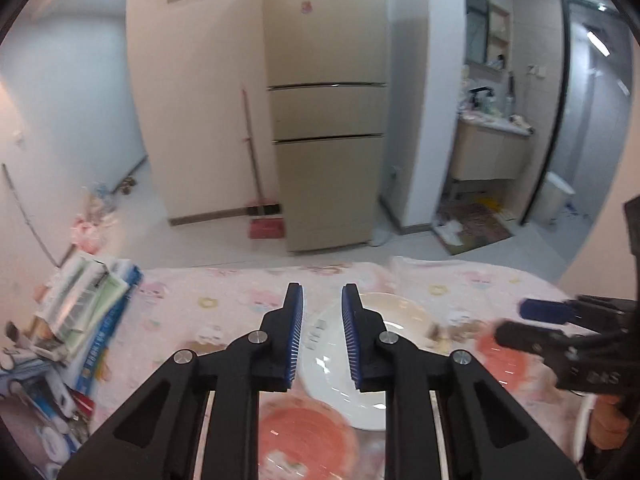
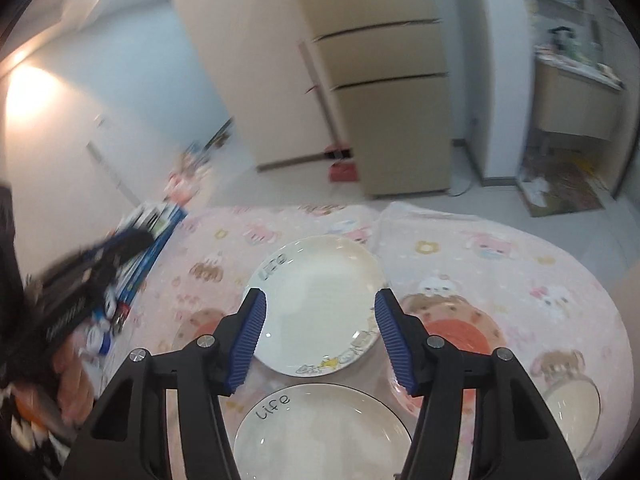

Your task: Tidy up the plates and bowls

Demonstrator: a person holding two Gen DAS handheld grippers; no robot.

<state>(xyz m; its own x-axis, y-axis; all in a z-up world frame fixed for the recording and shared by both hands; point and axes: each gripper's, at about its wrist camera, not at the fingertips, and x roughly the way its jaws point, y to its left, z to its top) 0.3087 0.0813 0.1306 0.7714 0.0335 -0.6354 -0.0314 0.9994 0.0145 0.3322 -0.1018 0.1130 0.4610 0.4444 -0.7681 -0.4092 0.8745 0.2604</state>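
Left wrist view: left gripper (image 1: 321, 300) sits centre-low in the frame, blue pads close together with a narrow gap, nothing between them – not clamped on anything. Behind and below its fingertips a white plate (image 1: 362, 364) lies on the pink cartoon-print cloth (image 1: 224, 300). At the right edge of the frame the right gripper (image 1: 520, 322) comes in, blurred. Stack of boxes (image 1: 92, 308) at the left edge of the cloth. Beige fridge (image 1: 328, 120) stands upper centre, a red dustpan (image 1: 266, 228) and broom beside its base. Bathroom cabinet (image 1: 488, 156) at upper right.

Right wrist view: right gripper (image 2: 320, 300) has its jaws well apart, holding nothing. Far plate (image 2: 316, 304) sits mid-frame between the pads as seen from here – whether the pads touch its rim I cannot tell. It is marked "Life" at its upper left rim, with cartoon print at the lower right rim. Near plate (image 2: 320, 436), also marked "Life", lies at bottom centre between the gripper's arms, just beside the far one. Both rest on the cloth (image 2: 500, 264). Left gripper (image 2: 120, 240) shows blurred at the left edge, a hand (image 2: 74, 384) under it. Fridge (image 2: 384, 92) upper centre.
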